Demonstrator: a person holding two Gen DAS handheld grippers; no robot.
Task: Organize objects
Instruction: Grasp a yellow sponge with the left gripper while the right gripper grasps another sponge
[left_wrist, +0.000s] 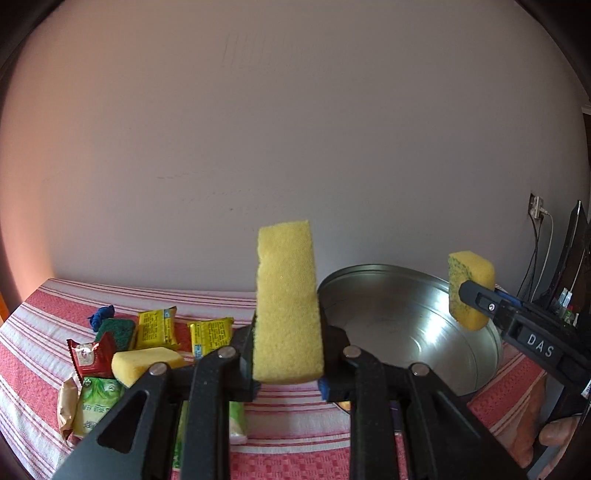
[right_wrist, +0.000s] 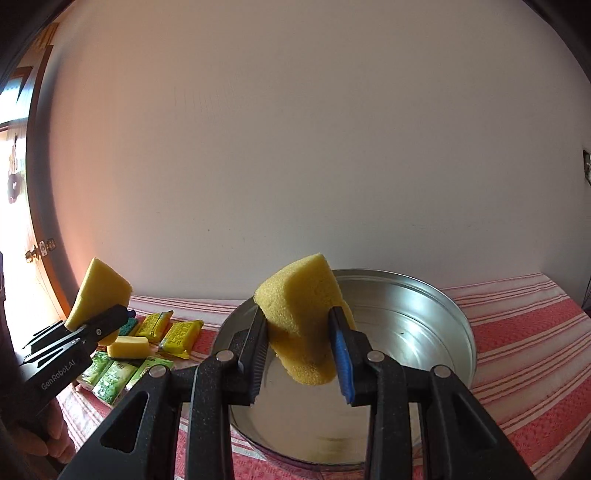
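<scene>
Left gripper (left_wrist: 288, 354): clamped on a tall yellow sponge (left_wrist: 286, 306), held upright above the striped cloth, just left of the pan's rim; seen from the other side it sits raised at far left (right_wrist: 110, 317)
Right gripper (right_wrist: 299, 350): closed around a second sponge (right_wrist: 306, 325), yellow with a green scouring face, squeezed so it bulges, held over the pan's near rim
Same right gripper from the left camera (left_wrist: 471, 295): gripping that sponge (left_wrist: 471, 291) above the pan's far right edge
Metal pan (right_wrist: 436, 306): round, shiny, shallow, resting on the table; the part of its inside in view is bare
Table (right_wrist: 524, 332): covered in a red and white striped cloth
Loose sponge (left_wrist: 144, 362): yellow, lying on the cloth left of the pan, beside a green scouring pad (left_wrist: 116, 332)
Yellow packets (left_wrist: 157, 328): two side by side behind that sponge
Red packet (left_wrist: 90, 354): just left of the loose sponge
Green packets (right_wrist: 110, 376): several in a row at the near edge of the pile
Blue bundle (left_wrist: 99, 317): small, at the back of the pile
</scene>
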